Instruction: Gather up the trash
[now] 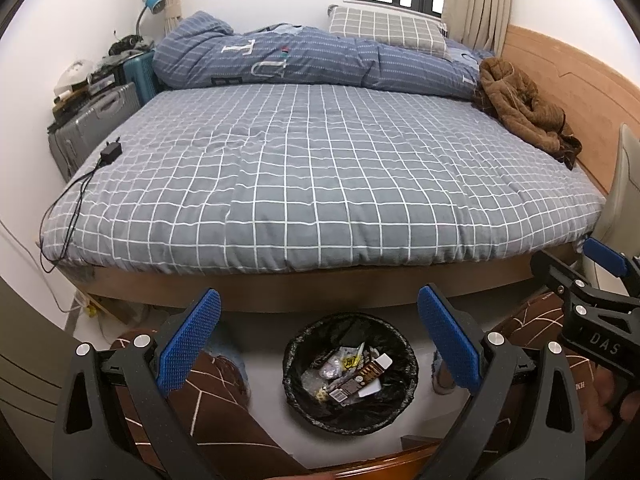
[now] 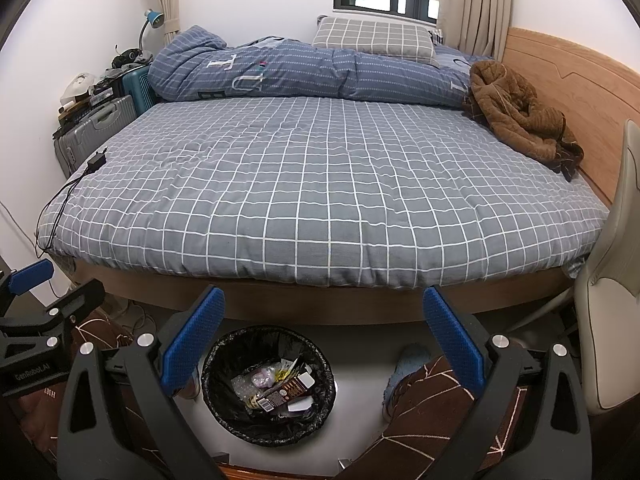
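Note:
A round bin with a black liner (image 1: 298, 396) (image 2: 218, 408) stands on the pale floor in front of the bed. Wrappers and packets (image 1: 352, 376) (image 2: 280, 388) lie inside it. My left gripper (image 1: 320, 336) hangs open above the bin, nothing between its blue pads. My right gripper (image 2: 324, 336) is open too, empty, with the bin below its left finger. In the left wrist view the right gripper (image 1: 600, 280) shows at the far right edge. The left gripper (image 2: 36, 292) appears at the left edge of the right wrist view.
A bed with a grey checked sheet (image 1: 320, 168) fills the middle. On it lie a blue duvet (image 1: 304, 60), a brown garment (image 1: 520, 104) and a black charger with cable (image 1: 110, 152). Suitcases (image 1: 92, 124) stand at the left. A person's legs in brown trousers (image 2: 432, 404) flank the bin.

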Demonstrator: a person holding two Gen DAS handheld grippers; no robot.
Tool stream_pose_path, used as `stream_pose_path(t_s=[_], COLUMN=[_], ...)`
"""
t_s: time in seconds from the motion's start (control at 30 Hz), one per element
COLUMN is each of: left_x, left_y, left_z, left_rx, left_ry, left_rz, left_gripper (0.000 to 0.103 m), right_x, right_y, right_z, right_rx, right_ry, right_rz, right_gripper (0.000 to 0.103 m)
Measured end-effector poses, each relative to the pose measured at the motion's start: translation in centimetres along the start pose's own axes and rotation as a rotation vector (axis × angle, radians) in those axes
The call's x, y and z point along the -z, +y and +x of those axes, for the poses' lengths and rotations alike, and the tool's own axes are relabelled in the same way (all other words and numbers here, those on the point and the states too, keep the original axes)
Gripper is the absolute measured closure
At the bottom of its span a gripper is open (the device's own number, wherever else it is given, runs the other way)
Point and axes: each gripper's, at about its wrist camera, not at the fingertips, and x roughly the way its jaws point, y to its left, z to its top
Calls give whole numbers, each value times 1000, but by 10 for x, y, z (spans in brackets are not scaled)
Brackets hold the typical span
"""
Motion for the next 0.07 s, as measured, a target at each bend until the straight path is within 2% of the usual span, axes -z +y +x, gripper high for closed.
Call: stream_pose_path(t_s=[0.07], left_x=[0], left_y=[0], left_z=[0], left_rx=[0], left_ry=[2], left_rz=[-2], left_gripper=[6], right_x=[0], right_y=[0], right_z=[0], right_rx=[-1], right_ry=[1], right_rz=[0], right_gripper=[8])
